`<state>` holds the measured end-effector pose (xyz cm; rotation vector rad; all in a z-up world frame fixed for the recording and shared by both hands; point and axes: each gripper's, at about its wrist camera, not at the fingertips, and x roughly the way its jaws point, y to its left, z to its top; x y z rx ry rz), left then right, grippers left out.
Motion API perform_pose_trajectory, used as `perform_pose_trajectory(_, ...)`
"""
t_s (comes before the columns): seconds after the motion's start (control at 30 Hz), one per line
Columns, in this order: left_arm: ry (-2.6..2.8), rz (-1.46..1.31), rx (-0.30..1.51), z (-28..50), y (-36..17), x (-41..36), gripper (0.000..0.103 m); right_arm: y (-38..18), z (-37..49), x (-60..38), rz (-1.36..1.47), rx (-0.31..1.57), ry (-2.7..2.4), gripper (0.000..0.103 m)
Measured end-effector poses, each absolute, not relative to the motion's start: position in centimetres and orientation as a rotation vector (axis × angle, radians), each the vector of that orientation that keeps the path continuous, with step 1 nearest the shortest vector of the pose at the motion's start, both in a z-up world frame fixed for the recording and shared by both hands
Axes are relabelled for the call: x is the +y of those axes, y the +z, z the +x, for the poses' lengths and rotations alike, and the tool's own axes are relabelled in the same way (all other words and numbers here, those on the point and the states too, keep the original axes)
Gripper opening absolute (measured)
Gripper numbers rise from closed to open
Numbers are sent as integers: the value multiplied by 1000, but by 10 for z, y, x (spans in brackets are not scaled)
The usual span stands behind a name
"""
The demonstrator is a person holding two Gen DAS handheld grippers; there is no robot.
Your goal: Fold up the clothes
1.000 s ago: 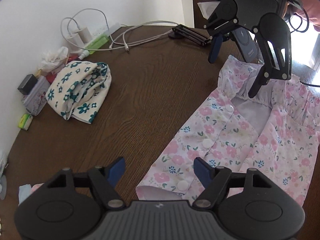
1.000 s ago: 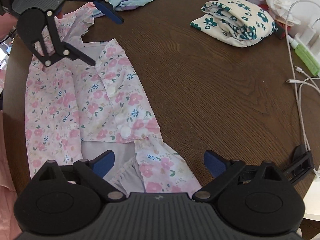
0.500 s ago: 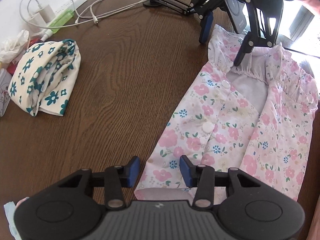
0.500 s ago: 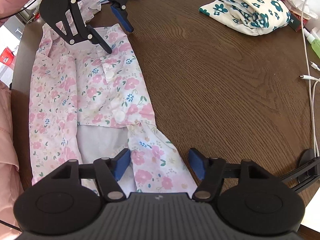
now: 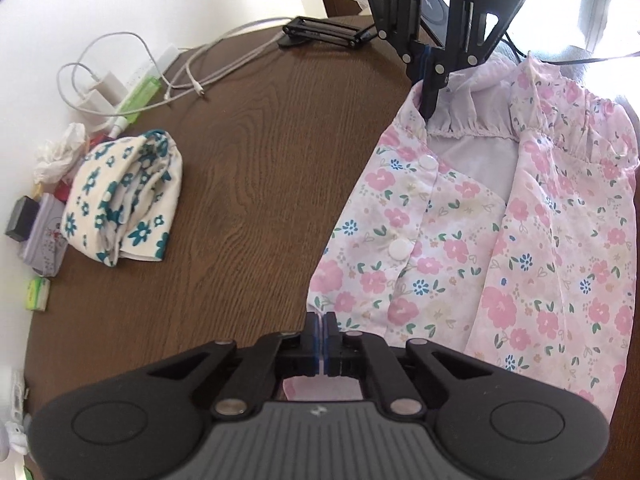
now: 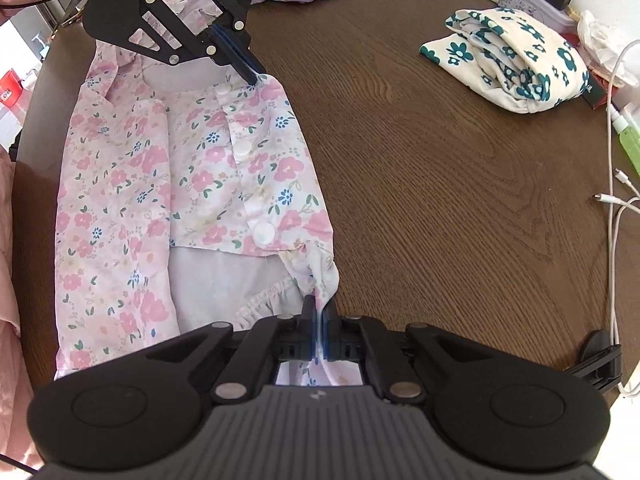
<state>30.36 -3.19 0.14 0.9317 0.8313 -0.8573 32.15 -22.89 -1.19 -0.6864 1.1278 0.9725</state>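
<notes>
- The pink floral shirt [image 6: 208, 168] lies flat on the dark wooden worktop [image 6: 440, 200], buttons up, along one edge.
- The left tool [image 5: 322, 326] is clamped on the shirt's hem corner, its jaws pressed together on the cloth.
- The right tool [image 6: 318, 312] is pinched tight on the gathered collar end at the opposite end of the same side.
- A folded cream garment with teal flowers [image 5: 124, 204] sits well apart, near white cables [image 5: 120, 76] by the wall.
</notes>
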Motion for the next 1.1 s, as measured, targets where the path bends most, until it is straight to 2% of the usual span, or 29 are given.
perform_pose_trajectory(0.27, -707, 996, 645, 261, 23, -25, 0, 20, 287, -218, -786, 949, 855, 2)
perform_pose_trajectory(0.57, -634, 968, 490, 176, 51, -19, 0, 57, 188, -207, -887, 770, 791, 2)
perform_pose_trajectory(0.8, -621, 897, 530, 117, 21, -17, 0, 35, 115, -193, -927, 690, 746, 2)
perform_pose_trajectory(1.1, -591, 779, 543, 85, -4, -15, 0, -1, 65, -193, -881, 662, 688, 2)
